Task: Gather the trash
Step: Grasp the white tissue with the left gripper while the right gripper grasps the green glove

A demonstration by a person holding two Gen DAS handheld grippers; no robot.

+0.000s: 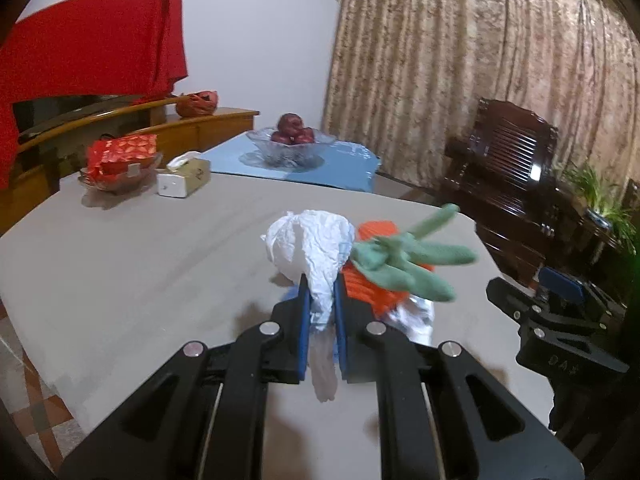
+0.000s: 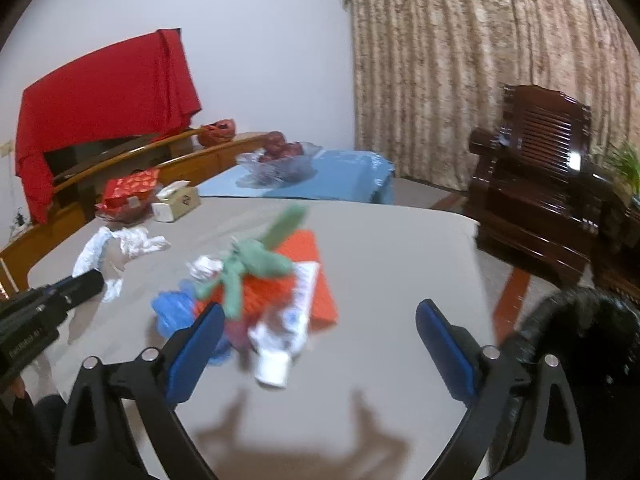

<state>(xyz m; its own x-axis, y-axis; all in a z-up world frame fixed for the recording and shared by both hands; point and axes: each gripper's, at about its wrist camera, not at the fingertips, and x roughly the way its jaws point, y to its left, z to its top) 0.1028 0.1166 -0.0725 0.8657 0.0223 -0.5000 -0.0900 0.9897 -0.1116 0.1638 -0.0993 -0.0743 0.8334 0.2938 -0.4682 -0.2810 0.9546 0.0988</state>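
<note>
The left gripper (image 1: 321, 300) pinches a crumpled white tissue (image 1: 308, 246) just above the table (image 1: 140, 240), apparently to carry it off, while the right gripper (image 2: 320, 332) hangs wide open and empty near the remaining trash pile (image 2: 256, 280).

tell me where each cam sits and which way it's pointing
Left wrist: sits on the left gripper, looking along its fingers over the grey table; jaws shut on crumpled white paper; the right gripper shows at the right edge.
Right wrist: sits on the right gripper, jaws open, facing the trash pile with the knitted carrot toy and a toothpaste tube; the left gripper shows at left.
Shared: carrot toy, apple bowl, tissue box, wooden armchair, curtain.
</note>
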